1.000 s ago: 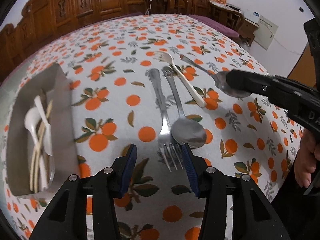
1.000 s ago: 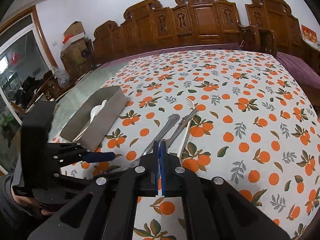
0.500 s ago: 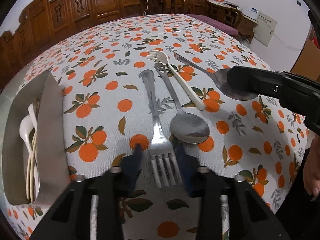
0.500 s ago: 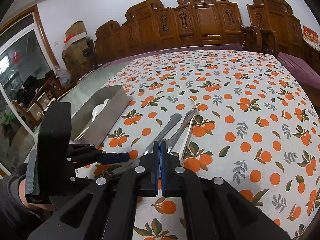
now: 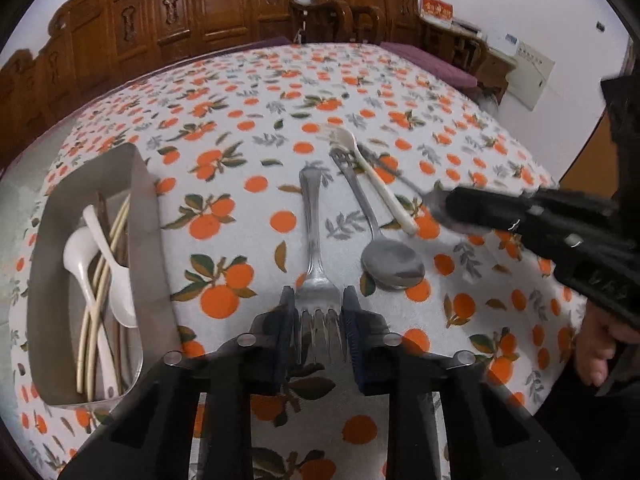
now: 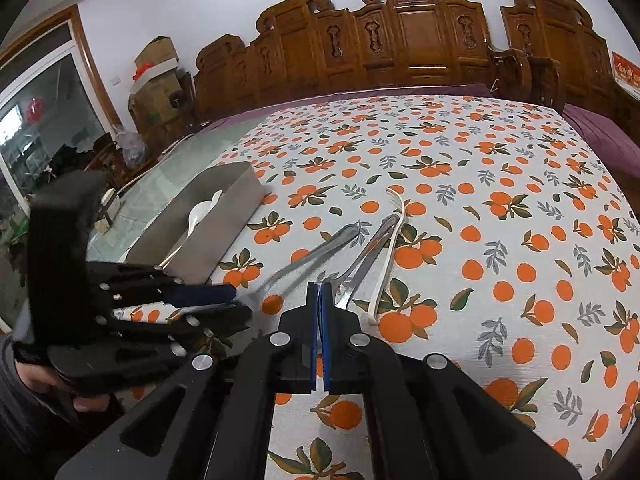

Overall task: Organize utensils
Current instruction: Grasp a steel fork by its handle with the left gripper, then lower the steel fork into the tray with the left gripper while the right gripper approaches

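Note:
On the orange-print tablecloth lie a metal fork [image 5: 314,248], a metal spoon [image 5: 390,258] and a white plastic fork [image 5: 374,178]. My left gripper [image 5: 318,322] has closed on the metal fork's tines, pads at both sides; it also shows in the right wrist view [image 6: 208,294]. My right gripper [image 6: 319,312] is shut on the bowl of a second metal spoon [image 5: 400,174], which is blurred in the left wrist view. A steel tray [image 5: 156,248] at the left holds white spoons [image 5: 86,256] and chopsticks.
Carved wooden chairs [image 6: 420,36] stand along the table's far edge. The tray [image 6: 236,216] sits by the table's left edge, beside a glass surface. Boxes and a window are at the left of the room.
My left gripper moved forward over the metal fork's tines and closed from wide open onto them. My right gripper stayed shut on the second spoon and shifted slightly.

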Demonstrator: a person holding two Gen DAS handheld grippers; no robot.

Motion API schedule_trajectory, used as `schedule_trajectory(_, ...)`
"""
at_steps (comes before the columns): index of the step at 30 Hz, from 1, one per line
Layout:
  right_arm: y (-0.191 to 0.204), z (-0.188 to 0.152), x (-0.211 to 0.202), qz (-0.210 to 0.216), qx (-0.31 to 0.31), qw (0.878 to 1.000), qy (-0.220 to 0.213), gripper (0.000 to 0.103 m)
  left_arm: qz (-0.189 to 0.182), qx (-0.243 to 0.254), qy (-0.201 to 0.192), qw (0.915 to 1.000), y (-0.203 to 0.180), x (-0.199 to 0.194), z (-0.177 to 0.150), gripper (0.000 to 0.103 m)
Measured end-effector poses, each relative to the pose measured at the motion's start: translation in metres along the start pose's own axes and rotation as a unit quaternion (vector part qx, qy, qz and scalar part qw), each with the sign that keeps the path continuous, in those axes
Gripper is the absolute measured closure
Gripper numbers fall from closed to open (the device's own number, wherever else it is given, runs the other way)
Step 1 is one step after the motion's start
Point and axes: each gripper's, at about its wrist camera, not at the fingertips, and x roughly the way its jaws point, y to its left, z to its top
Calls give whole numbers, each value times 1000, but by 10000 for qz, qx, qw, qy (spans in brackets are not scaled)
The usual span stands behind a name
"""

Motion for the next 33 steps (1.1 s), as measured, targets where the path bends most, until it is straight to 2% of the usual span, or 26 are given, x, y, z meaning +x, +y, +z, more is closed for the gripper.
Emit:
schedule_trajectory(2,0,0,0,5,2,10000,3,101,124,8,-121,9998,2,-6,2,103)
schedule_trajectory(6,1,0,0,8,2,10000,-9,101,161,-73,-90,9998,9,-3,2,103)
schedule_trajectory(11,0,2,-2,66,43,9999,-74,101,395,6,-184,9990,16,-12,15,103)
schedule_trajectory(13,-1,4,-4,108,73,9998,-114,101,452,97,-137,9988,17,-13,23,93)
schedule_trajectory(14,-1,5,-4,128,74,9998,-133,101,449,137,-57,9989,18,-9,28,80)
schedule_trajectory(15,-1,6,-5,143,64,9998,-139,101,448,196,20,9988,18,-5,32,74)
schedule_trajectory(23,-5,11,-9,182,93,9995,-220,101,613,680,1014,9906,18,45,38,75)
schedule_trajectory(28,-5,13,-8,242,115,9994,-220,101,574,471,1146,9906,27,56,42,78)
schedule_trajectory(29,-5,13,-7,254,111,9994,-209,100,540,432,1147,9910,28,56,42,81)
schedule_trajectory(30,-4,13,-6,261,100,9994,-200,100,496,409,1141,9914,29,57,43,90)
schedule_trajectory(33,-3,12,-5,268,78,9995,-177,101,474,415,1096,9920,27,54,41,96)
